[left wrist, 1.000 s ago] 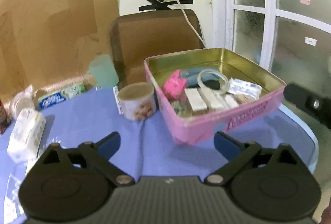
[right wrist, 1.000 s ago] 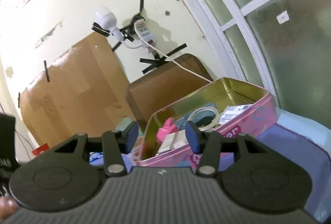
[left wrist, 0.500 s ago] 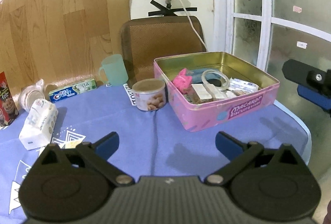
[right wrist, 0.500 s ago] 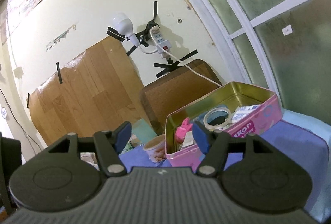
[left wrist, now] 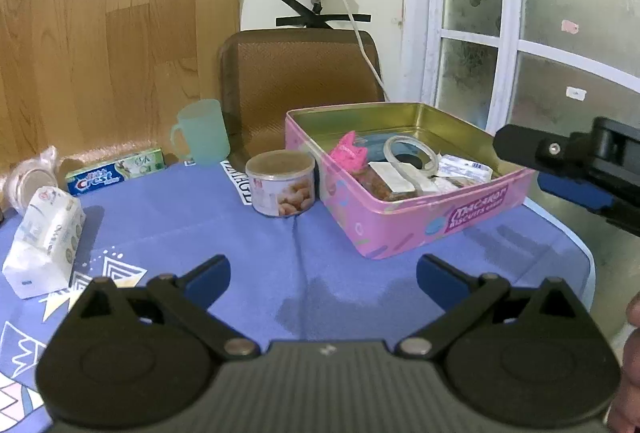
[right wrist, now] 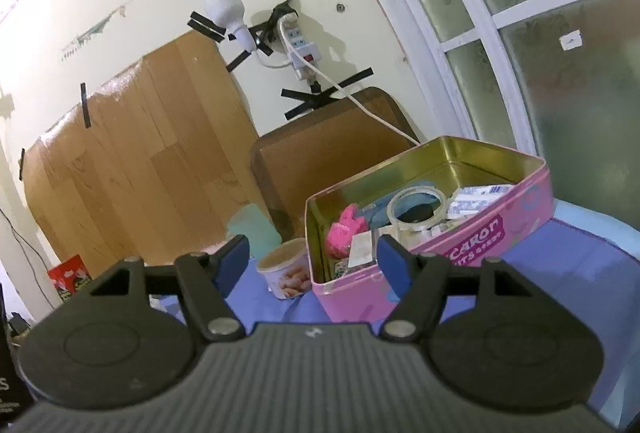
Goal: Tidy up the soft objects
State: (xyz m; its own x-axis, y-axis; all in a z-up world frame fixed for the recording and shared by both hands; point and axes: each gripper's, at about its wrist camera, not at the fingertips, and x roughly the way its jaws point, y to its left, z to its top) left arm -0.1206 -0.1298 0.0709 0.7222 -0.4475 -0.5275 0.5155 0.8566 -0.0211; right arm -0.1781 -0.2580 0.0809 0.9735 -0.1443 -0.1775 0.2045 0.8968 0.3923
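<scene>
Left gripper: fingers spread wide and empty above the blue cloth of the desk, well short of the pink biscuit tin. Right gripper: its jaws have just been opening; they stand apart with nothing between them, held above the desk with the tin's near corner ahead. In the left wrist view, the right gripper enters at the right edge, beside the tin and cut off by the frame.

The pink soft item, crumpled and fuzzy, lies inside the tin at its left side, apart from both pairs of fingers. Beside it lie a clear tape ring, flat white packets and a dark blue object, partly hidden by the tin wall and hard to identify. The tin is rectangular with rounded corners, its inside gold and glossy.

Left of the tin, just beside it, stands a short round can printed with nuts. Behind it are a pale green translucent mug and a brown chair back. Further left lie a toothpaste box and a soft white tissue pack. A crumpled plastic-wrapped item at the far left is unclear.
</scene>
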